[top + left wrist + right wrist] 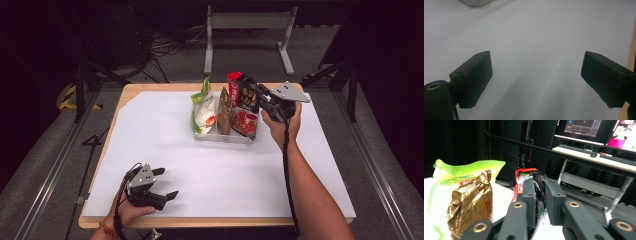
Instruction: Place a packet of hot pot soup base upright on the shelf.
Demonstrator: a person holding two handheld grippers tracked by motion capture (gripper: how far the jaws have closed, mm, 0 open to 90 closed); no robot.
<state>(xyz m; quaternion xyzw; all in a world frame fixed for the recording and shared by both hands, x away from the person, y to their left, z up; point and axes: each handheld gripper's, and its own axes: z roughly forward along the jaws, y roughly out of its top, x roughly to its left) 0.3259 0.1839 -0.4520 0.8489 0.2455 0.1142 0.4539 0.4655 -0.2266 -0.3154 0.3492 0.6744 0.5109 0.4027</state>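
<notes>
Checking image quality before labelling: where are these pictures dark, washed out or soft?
High view: white table cover brightly lit, surroundings dark. Left gripper view: cover pale and washed out, jaws soft-edged. Right gripper view: jaws blurred, gold snack bag sharper, black background.

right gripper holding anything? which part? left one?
Right gripper pinches the red-and-black snack bag by its top edge, over the tray. Left gripper is open, holding nothing.

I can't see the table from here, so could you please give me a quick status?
Right gripper pinching red-and-black snack bag at its top, over the tray. Left gripper open, idle. Gold bag alongside.
</notes>
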